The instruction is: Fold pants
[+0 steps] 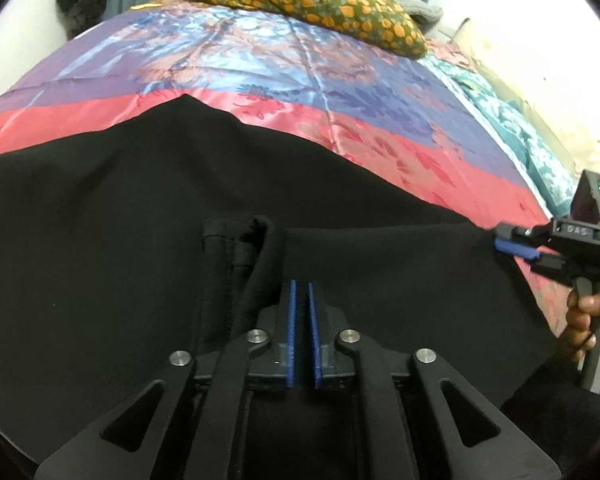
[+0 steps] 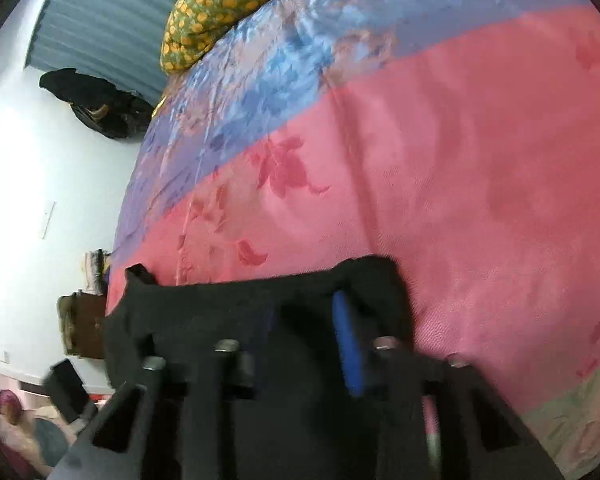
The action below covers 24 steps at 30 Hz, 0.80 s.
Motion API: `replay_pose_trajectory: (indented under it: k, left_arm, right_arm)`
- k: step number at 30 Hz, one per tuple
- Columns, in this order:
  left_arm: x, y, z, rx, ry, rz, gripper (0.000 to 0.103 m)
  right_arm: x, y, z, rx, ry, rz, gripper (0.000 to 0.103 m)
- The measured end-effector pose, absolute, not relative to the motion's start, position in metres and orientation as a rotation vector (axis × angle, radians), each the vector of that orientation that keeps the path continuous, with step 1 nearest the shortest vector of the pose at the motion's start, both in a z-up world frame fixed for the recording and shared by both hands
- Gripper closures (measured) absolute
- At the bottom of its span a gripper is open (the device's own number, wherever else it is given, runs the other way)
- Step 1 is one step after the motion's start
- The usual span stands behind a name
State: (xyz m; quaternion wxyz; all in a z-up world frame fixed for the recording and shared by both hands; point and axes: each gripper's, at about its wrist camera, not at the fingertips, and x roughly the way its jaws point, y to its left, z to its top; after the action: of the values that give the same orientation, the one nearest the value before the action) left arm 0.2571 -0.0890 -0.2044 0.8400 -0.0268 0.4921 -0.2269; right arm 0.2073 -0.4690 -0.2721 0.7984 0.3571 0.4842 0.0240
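Observation:
Black pants [image 1: 100, 220] lie spread across a pink, purple and blue satin bedspread [image 1: 260, 68]. My left gripper [image 1: 302, 286] has its blue pads nearly together on the pants' waistband edge, next to a belt loop [image 1: 242, 254]. My right gripper [image 1: 514, 246] shows at the right of the left wrist view, pinching the far corner of the same waistband edge. In the right wrist view the black fabric [image 2: 240, 312] sits between my right gripper's [image 2: 304, 312] blue pads [image 2: 348, 344], over the pink bedspread [image 2: 460, 160].
A green pillow with orange dots [image 1: 308, 4] lies at the head of the bed. A grey cloth [image 1: 420, 8] sits behind it. A teal patterned sheet [image 1: 520, 132] runs along the right wall. A dark bag [image 2: 96, 100] hangs on the left wall.

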Motion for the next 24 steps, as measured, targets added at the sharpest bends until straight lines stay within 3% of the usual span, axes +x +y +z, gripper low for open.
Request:
replay_pose_trajectory:
  k: [1,3,4,6,9,12,19,24]
  left_arm:
    - [0.256,-0.089,-0.202,-0.055,1.045,-0.485,0.082]
    - [0.245,-0.091,-0.189,-0.047,1.029,-0.491,0.037]
    - [0.237,-0.091,-0.182,-0.041,1.000,-0.492,0.029]
    - [0.215,-0.093,-0.167,-0.012,0.921,-0.472,0.009]
    - [0.192,-0.099,-0.168,0.051,0.904,-0.453,0.008]
    - [0.188,-0.100,-0.196,0.128,0.997,-0.365,0.012]
    - [0.186,-0.063,-0.176,-0.030,0.963,-0.320,0.012]
    - [0.191,-0.062,-0.203,0.078,1.037,-0.242,0.011]
  right_arm:
    - [0.201,-0.465,-0.260,0.718,1.010,0.054,0.073]
    - [0.178,-0.448,-0.232,0.585,0.953,0.053,0.068]
    - [0.170,-0.441,-0.224,0.554,0.932,0.066,0.066]
    - [0.137,-0.421,-0.205,0.469,0.877,0.065,0.052]
    - [0.096,-0.394,-0.206,0.367,0.820,0.032,0.039]
    - [0.092,-0.384,-0.260,0.404,0.999,0.037,0.039]
    - [0.070,-0.368,-0.204,0.218,0.757,0.050,0.039]
    - [0.093,-0.362,-0.259,0.238,0.997,0.053,0.037]
